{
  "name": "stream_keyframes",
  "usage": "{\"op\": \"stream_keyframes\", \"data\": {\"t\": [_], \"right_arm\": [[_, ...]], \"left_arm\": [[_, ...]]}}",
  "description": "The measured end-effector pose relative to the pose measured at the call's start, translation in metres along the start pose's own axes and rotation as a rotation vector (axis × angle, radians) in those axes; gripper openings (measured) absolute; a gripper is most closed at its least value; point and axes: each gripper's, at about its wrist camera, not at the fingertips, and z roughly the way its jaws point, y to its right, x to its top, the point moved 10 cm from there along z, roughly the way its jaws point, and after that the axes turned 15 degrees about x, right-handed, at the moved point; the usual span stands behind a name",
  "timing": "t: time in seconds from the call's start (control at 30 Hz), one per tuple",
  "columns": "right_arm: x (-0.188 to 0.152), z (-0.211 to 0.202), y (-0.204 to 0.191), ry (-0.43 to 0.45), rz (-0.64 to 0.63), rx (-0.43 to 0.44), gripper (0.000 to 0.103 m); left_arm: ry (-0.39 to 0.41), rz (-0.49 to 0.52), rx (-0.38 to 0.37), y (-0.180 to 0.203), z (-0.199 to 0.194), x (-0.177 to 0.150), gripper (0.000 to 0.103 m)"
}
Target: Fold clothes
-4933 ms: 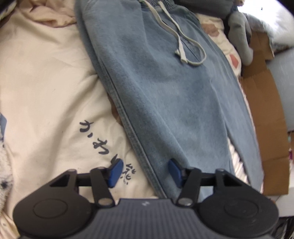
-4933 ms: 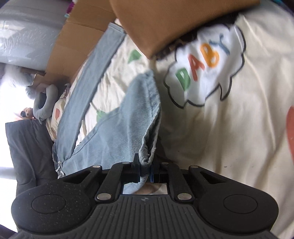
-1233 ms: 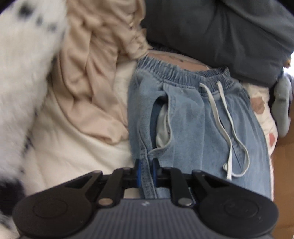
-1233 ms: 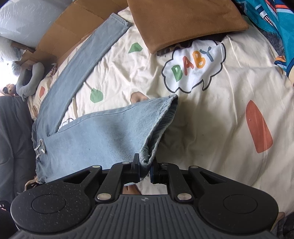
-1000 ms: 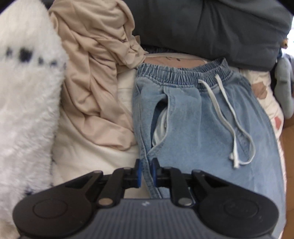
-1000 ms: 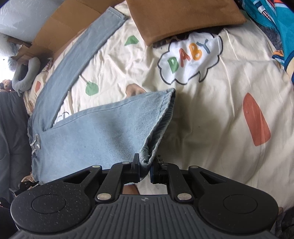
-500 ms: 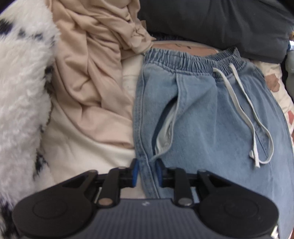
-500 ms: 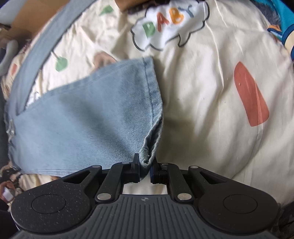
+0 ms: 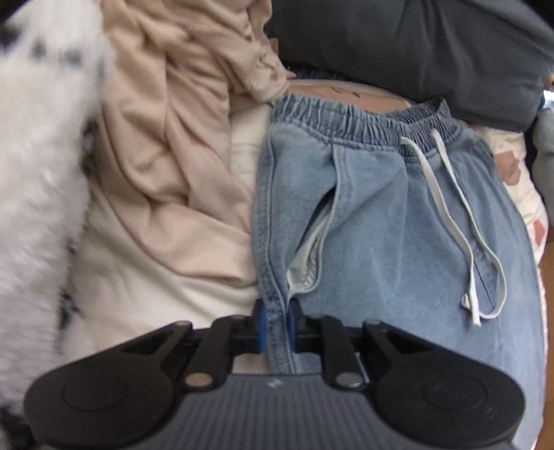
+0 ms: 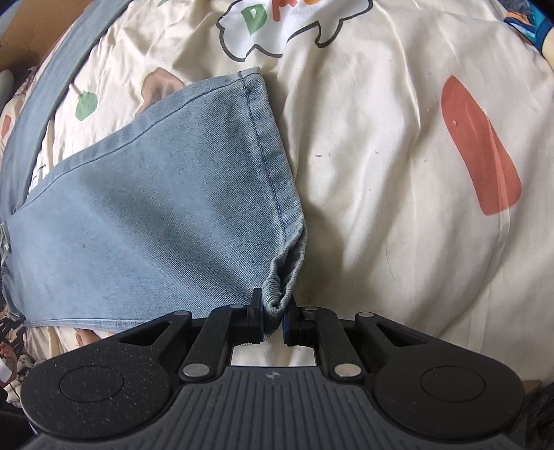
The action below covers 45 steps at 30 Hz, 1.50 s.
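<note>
Light blue jeans (image 9: 398,221) with an elastic waistband and a white drawstring (image 9: 464,221) lie on the bed. My left gripper (image 9: 276,327) is shut on the jeans' side seam below the pocket opening. In the right wrist view one jeans leg (image 10: 155,194) lies flat on the cream sheet, its hem toward the right. My right gripper (image 10: 273,316) is shut on the near corner of that hem. The other leg (image 10: 52,79) runs away at the far left.
A beige garment (image 9: 180,138) is bunched left of the jeans, next to a white fluffy spotted thing (image 9: 38,173). A dark grey cushion (image 9: 415,45) lies beyond the waistband. The cream sheet (image 10: 398,173) bears a "BABY" print (image 10: 277,24) and a red patch (image 10: 481,149).
The right gripper has lowered the leg hem onto the sheet; the leg now lies flatter. The left gripper has eased a little wider on the seam and the waistband lies flatter.
</note>
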Motion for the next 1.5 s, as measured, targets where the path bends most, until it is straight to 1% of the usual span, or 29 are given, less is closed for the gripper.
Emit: {"op": "stream_keyframes", "data": {"t": [0.13, 0.17, 0.2, 0.23, 0.27, 0.3, 0.4, 0.47, 0.53, 0.63, 0.73, 0.8, 0.83, 0.87, 0.93, 1.07, 1.17, 1.23, 1.3, 1.37, 1.43, 1.5], "right_arm": [[-0.001, 0.011, 0.005, -0.002, -0.004, -0.014, 0.009], [-0.002, 0.014, 0.006, -0.002, -0.005, -0.018, 0.010], [-0.001, 0.015, 0.007, -0.001, -0.009, -0.025, 0.011], [0.000, 0.014, 0.008, 0.001, -0.015, -0.035, 0.014], [0.002, 0.012, 0.008, 0.005, -0.025, -0.042, 0.020], [0.004, 0.007, 0.007, 0.018, -0.034, -0.034, 0.020], [0.015, -0.012, 0.002, 0.086, -0.028, 0.047, 0.021], [0.026, -0.023, 0.000, 0.128, -0.027, 0.066, 0.021], [0.038, -0.031, 0.001, 0.158, -0.033, 0.069, 0.021], [0.054, -0.033, -0.001, 0.183, -0.051, 0.060, 0.021], [0.070, -0.034, -0.003, 0.207, -0.066, 0.051, 0.021], [0.078, -0.035, -0.007, 0.223, -0.086, 0.045, 0.021], [0.081, -0.036, -0.009, 0.229, -0.096, 0.042, 0.024], [0.085, -0.035, -0.011, 0.232, -0.107, 0.037, 0.031], [0.090, -0.034, -0.012, 0.236, -0.130, 0.016, 0.041], [0.100, -0.027, -0.010, 0.230, -0.165, -0.032, 0.041], [0.106, -0.020, -0.010, 0.227, -0.173, -0.038, 0.041], [0.110, -0.015, -0.011, 0.223, -0.181, -0.047, 0.041], [0.113, -0.010, -0.013, 0.221, -0.191, -0.056, 0.041], [0.116, -0.008, -0.013, 0.224, -0.200, -0.064, 0.041], [0.119, -0.007, -0.013, 0.230, -0.213, -0.076, 0.041], [0.121, -0.005, -0.012, 0.236, -0.225, -0.086, 0.041]], "left_arm": [[0.010, 0.077, 0.034, 0.007, 0.004, 0.000, 0.013], [0.008, 0.074, 0.027, 0.005, 0.007, -0.003, 0.015], [-0.001, 0.050, 0.021, 0.002, 0.009, -0.003, 0.021], [-0.011, 0.022, 0.017, -0.001, 0.009, -0.004, 0.025], [-0.016, 0.000, 0.013, -0.004, 0.008, -0.003, 0.030], [-0.013, -0.008, 0.010, -0.006, 0.006, -0.001, 0.030], [0.024, -0.018, 0.007, -0.013, -0.007, 0.013, 0.030], [0.045, -0.050, -0.006, -0.021, -0.017, 0.024, 0.030], [0.066, -0.073, -0.019, -0.025, -0.027, 0.036, 0.030], [0.096, -0.026, -0.020, -0.016, -0.034, 0.053, 0.029], [0.106, -0.006, -0.060, 0.003, -0.036, 0.052, 0.026], [0.110, 0.017, -0.080, 0.019, -0.034, 0.051, 0.026], [0.111, 0.035, -0.084, 0.026, -0.032, 0.051, 0.026], [0.112, 0.049, -0.088, 0.034, -0.028, 0.051, 0.026], [0.114, 0.081, -0.082, 0.051, -0.018, 0.054, 0.026], [0.123, 0.143, -0.039, 0.070, -0.005, 0.058, 0.027], [0.131, 0.188, 0.047, 0.076, 0.011, 0.064, 0.027], [0.137, 0.216, 0.111, 0.077, 0.022, 0.068, 0.024], [0.153, 0.230, 0.168, 0.075, 0.030, 0.073, 0.012], [0.166, 0.223, 0.213, 0.071, 0.035, 0.079, 0.006], [0.171, 0.224, 0.247, 0.068, 0.041, 0.082, 0.003], [0.176, 0.248, 0.270, 0.069, 0.045, 0.083, 0.003]]}}
